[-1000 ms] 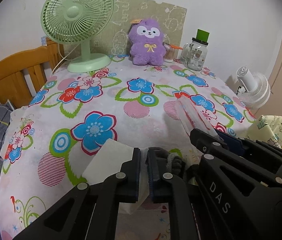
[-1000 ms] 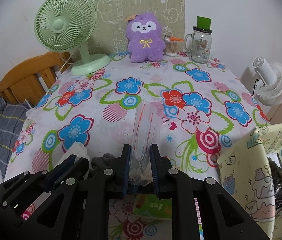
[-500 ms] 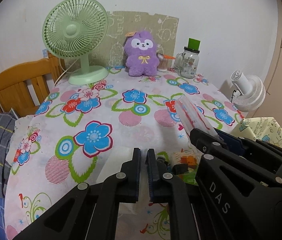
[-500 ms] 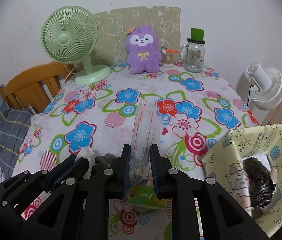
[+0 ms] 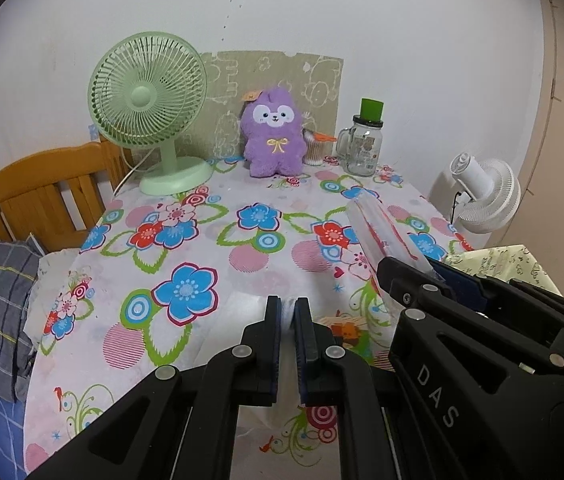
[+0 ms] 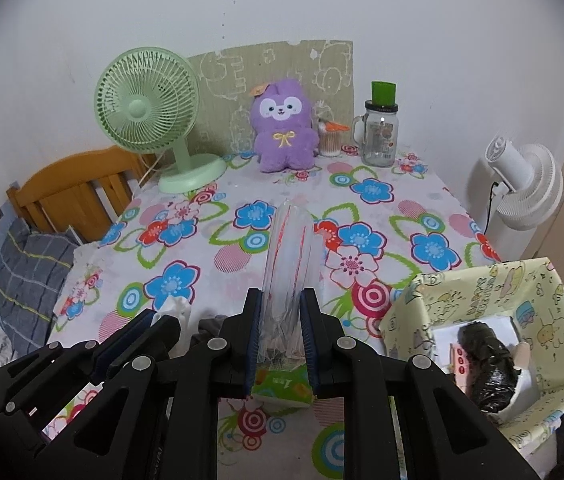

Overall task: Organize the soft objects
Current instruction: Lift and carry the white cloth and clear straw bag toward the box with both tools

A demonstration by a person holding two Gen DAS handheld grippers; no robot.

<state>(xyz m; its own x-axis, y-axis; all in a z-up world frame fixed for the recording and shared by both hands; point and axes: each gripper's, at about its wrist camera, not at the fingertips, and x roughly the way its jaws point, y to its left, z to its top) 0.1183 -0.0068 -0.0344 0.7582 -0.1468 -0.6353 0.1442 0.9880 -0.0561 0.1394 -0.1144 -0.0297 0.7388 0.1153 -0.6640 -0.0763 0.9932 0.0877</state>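
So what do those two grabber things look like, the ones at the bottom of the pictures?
Both look the same. The left gripper and the right gripper are chunky black plastic frames with triangle-shaped cut-outs and round silver screw heads. Each has two straight jaws lined with dark blue pads. White letters spelling DAS are printed on the side of the right one. No cables, hands or sleeves show.

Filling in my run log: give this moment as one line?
left gripper: shut on white sheet | right gripper: shut on clear plastic bag | both above floral table

Plush toy (image 6: 285,128) stands between fan (image 6: 149,116) and jar (image 6: 380,136).
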